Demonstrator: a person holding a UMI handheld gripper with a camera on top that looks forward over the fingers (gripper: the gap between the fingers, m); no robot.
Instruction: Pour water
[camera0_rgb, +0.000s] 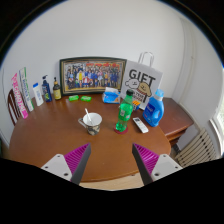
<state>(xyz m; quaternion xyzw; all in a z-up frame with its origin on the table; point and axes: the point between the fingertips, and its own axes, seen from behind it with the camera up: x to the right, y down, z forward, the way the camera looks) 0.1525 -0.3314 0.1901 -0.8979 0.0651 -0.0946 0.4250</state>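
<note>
A green plastic bottle (123, 115) stands upright on the round wooden table (60, 140), well beyond my fingers and a little to the right. A white cup on a saucer (92, 121) with a spoon stands just left of it. A blue jug-shaped bottle (154, 107) stands right of the green bottle. My gripper (111, 161) is open and empty above the table's near edge, its magenta pads (74, 158) spread wide. Nothing stands between the fingers.
A framed group photo (92, 74) and a white gift bag (142, 80) stand at the table's back. Several toiletry bottles (35, 93) line the left. A remote (140, 125) lies near the green bottle. Chairs stand at left (12, 103) and right (197, 146).
</note>
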